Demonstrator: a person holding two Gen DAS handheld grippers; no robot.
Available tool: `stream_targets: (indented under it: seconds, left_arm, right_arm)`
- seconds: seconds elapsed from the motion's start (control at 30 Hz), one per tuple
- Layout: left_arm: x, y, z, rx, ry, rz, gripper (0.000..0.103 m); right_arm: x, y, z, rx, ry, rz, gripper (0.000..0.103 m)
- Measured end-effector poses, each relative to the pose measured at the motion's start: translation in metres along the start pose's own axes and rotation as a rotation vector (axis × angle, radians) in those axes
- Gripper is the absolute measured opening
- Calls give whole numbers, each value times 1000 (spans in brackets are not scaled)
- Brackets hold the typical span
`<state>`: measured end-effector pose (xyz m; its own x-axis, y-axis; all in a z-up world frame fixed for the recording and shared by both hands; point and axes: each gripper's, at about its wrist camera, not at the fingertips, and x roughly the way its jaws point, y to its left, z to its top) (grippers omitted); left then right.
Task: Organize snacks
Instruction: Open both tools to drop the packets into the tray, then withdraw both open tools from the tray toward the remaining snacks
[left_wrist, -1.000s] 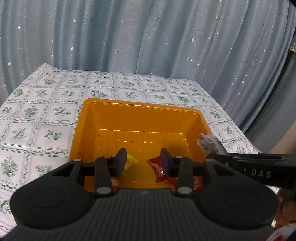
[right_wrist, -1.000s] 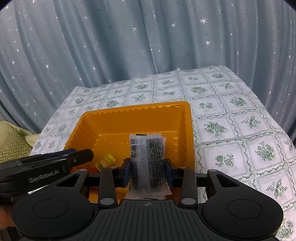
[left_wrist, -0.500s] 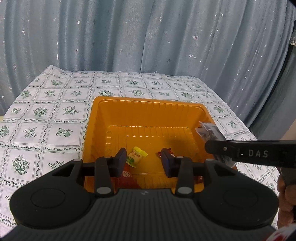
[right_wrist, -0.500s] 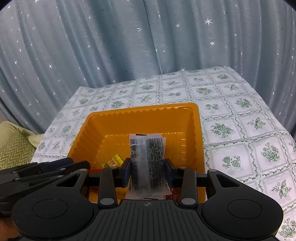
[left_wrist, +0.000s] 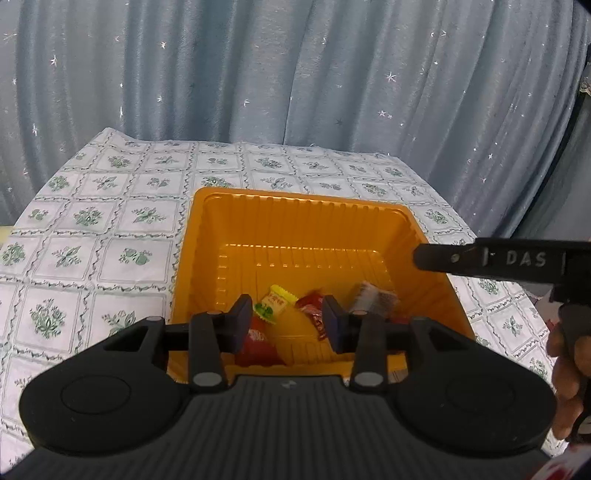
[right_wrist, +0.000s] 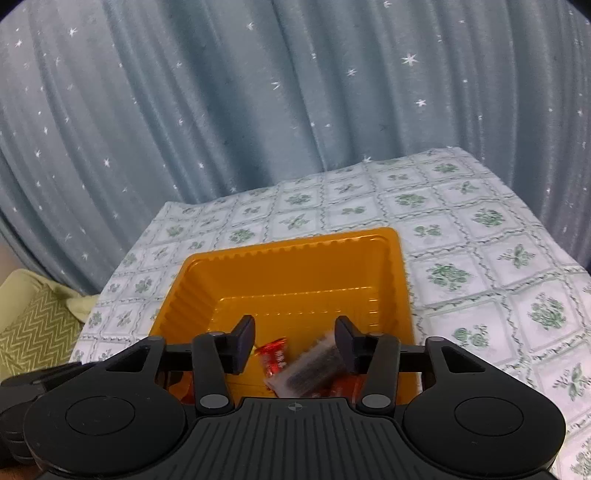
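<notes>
An orange tray (left_wrist: 295, 195) sits on the flowered tablecloth and holds several snacks. Among them are a yellow-green packet (left_wrist: 275, 304), red packets (left_wrist: 312, 314) and a clear packet with dark contents (left_wrist: 373, 301). My left gripper (left_wrist: 288, 319) hovers open over the tray's near edge with nothing between its fingers. My right gripper (right_wrist: 295, 341) hangs over the tray (right_wrist: 288, 243) and its jaws are opening. The clear packet (right_wrist: 314, 373) lies tilted and blurred below the jaws, free of the pads, beside a red packet (right_wrist: 273, 356). In the left wrist view a right gripper finger (left_wrist: 480, 258) reaches over the tray's right rim.
A blue star-print curtain (right_wrist: 258, 110) hangs behind the table. The tablecloth (right_wrist: 480, 258) extends around the tray on all sides. A green zigzag cushion (right_wrist: 33, 328) lies off the table's left edge. A person's hand (left_wrist: 569, 369) holds the right gripper's handle.
The right jaws have spread apart and let go of the clear packet, which has dropped into the tray. The left gripper stays open over the tray's near edge.
</notes>
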<state>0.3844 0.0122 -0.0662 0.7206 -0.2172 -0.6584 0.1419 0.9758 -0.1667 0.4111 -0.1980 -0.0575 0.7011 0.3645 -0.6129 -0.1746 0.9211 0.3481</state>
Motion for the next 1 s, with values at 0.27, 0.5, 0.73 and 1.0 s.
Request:
stream_targets:
  seconds: [0.27, 0.5, 0.73, 1.0]
  left_arm:
    - [-42, -15, -9, -1, -21, 9, 41]
    - [-98, -30, -31, -2, -40, 36, 50]
    - [-155, -43, -55, -2, -76, 40, 61]
    - [-208, -42, -80, -39, -99, 43, 67]
  right_arm:
    - [-42, 2, -9, -1, 12, -42, 62]
    - [-92, 11, -28, -1, 22, -65, 64]
    - [-149, 25, -53, -38, 12, -65, 65]
    - [-198, 32, -84, -35, -4, -82, 67]
